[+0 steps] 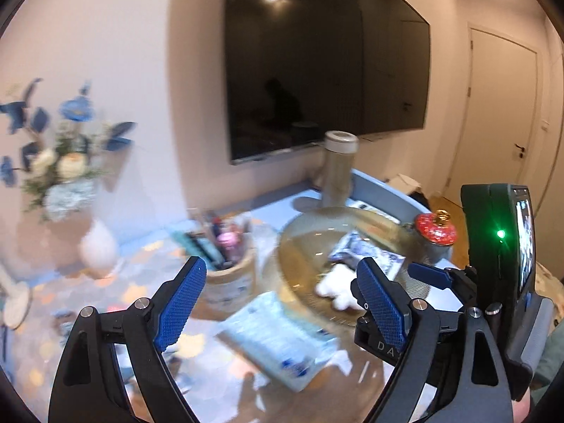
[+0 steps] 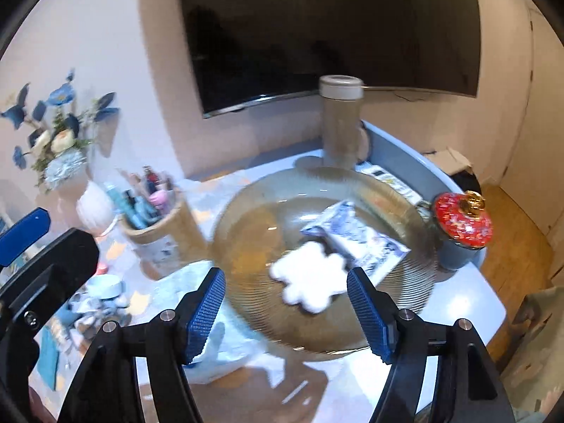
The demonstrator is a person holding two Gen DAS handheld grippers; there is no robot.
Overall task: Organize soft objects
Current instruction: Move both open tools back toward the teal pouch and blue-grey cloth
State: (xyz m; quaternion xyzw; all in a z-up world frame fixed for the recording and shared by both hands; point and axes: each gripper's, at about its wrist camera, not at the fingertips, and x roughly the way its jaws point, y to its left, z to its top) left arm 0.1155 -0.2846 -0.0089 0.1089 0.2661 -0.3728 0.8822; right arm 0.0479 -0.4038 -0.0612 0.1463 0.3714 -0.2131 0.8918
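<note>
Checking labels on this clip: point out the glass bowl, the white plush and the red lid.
glass bowl point(image 2: 246, 218), right wrist view, bare inner wall
white plush point(image 2: 310, 278), right wrist view, middle
red lid point(image 2: 462, 225), right wrist view, top

The light blue table point(image 2: 469, 317), its cloth scattered with orange and pale patches, carries a wide ribbed glass bowl point(image 2: 246, 232) near its middle, with a tall clear jar point(image 2: 342, 123) capped in white just behind it and a red-lidded pot point(image 2: 461, 225) close to the bowl's right rim. To the bowl's left stand a round wooden holder point(image 2: 155, 225) stuffed with pens and bottles and, further back by the wall, a white vase point(image 2: 93, 208) of blue and cream flowers. A pale blue packet point(image 1: 278, 338) lies flat in front of the bowl, touching or nearly touching its near edge, and small blurred clutter point(image 2: 102, 303) sits at the left
</note>
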